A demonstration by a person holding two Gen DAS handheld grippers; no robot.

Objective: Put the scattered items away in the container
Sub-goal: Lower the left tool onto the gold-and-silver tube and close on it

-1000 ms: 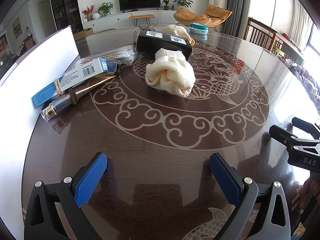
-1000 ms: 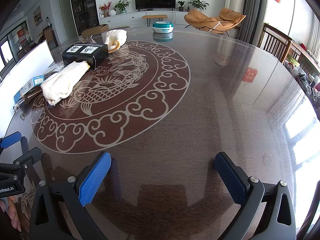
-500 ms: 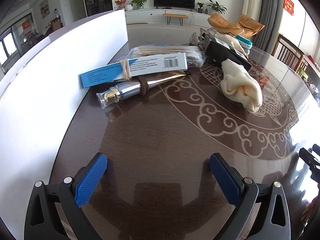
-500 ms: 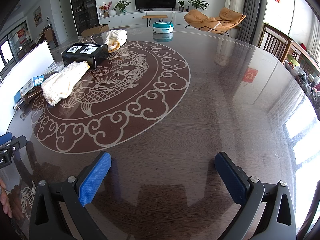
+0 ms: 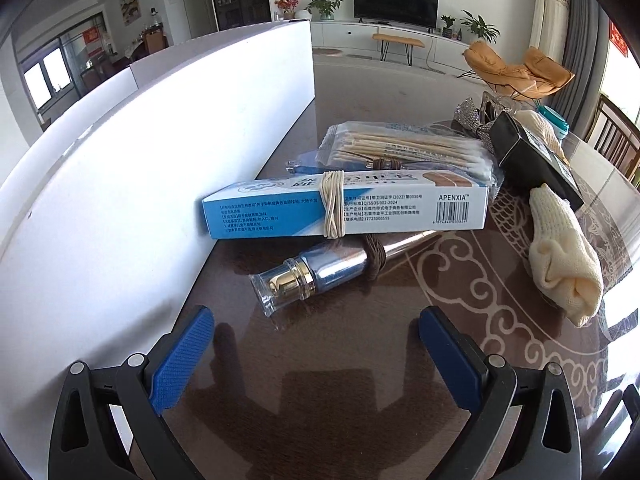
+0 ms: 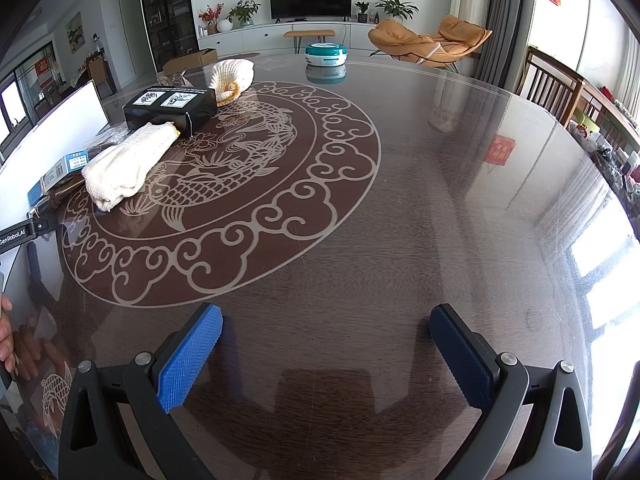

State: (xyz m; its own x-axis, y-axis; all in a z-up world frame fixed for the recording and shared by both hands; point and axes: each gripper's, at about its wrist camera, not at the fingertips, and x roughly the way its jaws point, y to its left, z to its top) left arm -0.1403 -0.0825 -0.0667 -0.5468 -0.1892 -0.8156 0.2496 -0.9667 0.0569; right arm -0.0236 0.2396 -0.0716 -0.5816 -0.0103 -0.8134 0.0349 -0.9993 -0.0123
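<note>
Lining up left hand-held gripper point(image 5: 316, 344), jaws spread, empty, on metallic tube point(image 5: 320, 270) lower centre; white container point(image 5: 140, 184) wall at left. Straddle cap end squarely. Right hand-held gripper point(image 6: 326, 346) spread, idle.

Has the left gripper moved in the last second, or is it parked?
Yes. The left gripper, jaws open, has swung left and closer to the white container; the blue box and bottle now lie just ahead.

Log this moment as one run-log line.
left tongs: open, facing silver pump bottle | right tongs: open, empty | white container: beside items
</note>
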